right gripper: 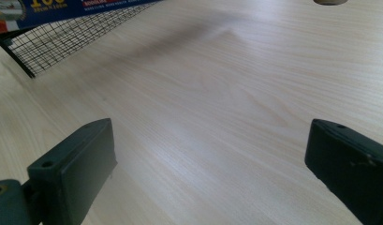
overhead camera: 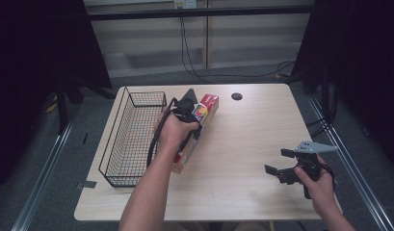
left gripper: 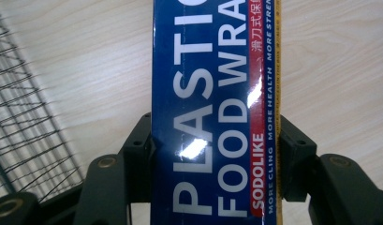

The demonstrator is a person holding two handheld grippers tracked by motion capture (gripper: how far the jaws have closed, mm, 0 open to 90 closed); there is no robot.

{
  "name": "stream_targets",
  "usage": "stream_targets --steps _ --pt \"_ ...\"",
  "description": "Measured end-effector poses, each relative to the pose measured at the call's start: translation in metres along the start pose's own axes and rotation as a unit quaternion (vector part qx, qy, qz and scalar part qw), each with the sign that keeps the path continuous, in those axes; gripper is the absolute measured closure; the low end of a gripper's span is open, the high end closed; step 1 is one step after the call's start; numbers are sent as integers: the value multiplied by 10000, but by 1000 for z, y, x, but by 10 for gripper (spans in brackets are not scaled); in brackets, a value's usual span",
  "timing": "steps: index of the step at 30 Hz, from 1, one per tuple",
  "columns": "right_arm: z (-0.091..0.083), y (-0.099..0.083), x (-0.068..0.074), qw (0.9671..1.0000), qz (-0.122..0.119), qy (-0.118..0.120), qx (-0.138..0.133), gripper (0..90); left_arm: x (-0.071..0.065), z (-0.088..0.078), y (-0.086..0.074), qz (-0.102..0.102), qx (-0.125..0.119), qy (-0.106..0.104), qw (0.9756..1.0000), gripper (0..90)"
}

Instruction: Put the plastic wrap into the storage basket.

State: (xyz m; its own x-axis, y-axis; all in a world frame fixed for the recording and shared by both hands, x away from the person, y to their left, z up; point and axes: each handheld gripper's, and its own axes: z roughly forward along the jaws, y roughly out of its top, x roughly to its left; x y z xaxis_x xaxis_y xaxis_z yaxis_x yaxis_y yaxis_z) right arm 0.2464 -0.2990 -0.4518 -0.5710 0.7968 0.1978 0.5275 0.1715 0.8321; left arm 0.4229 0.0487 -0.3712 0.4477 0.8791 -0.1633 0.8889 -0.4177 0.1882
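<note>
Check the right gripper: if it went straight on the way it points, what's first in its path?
Bare table first: the open right gripper points low across it. Farther along that line stands the wire basket, with the plastic wrap box above it; depth is hard to judge.

Three cameras: one fixed overhead, one riding on each gripper

The high view looks forward and down over the whole table (overhead camera: 242,144) from the person's side; the left gripper view sits very close, facing along its jaws at the plastic wrap box (left gripper: 212,112); the right gripper view looks low across bare tabletop; all three share the wire basket (overhead camera: 129,139), and each also shows the box.
</note>
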Motion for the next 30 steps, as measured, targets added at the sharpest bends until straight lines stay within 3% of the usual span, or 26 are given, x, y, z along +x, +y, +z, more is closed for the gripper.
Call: stream_targets --steps 3,10,12,14,15,17,30 --pt "0 0 0 10000 -30 16 13 16 5 -11 -3 -8 -48 89 9999 440" --pt "1 0 1 10000 -22 6 10 16 17 -33 -11 -157 -154 79 9997 439" --pt "1 0 1 10000 -19 16 20 16 20 -37 -12 -72 -138 102 9998 439" --pt "2 0 1 10000 -63 27 30 16 21 -39 -14 -224 -147 133 9996 439" --pt "2 0 1 10000 -58 28 28 16 23 -41 -14 -140 -157 119 9997 439" --pt "2 0 1 10000 -31 16 10 16 24 -42 -15 -235 -156 135 9995 439" --pt "1 1 0 10000 -35 3 2 16 27 -53 -15 -202 -80 174 9996 443"
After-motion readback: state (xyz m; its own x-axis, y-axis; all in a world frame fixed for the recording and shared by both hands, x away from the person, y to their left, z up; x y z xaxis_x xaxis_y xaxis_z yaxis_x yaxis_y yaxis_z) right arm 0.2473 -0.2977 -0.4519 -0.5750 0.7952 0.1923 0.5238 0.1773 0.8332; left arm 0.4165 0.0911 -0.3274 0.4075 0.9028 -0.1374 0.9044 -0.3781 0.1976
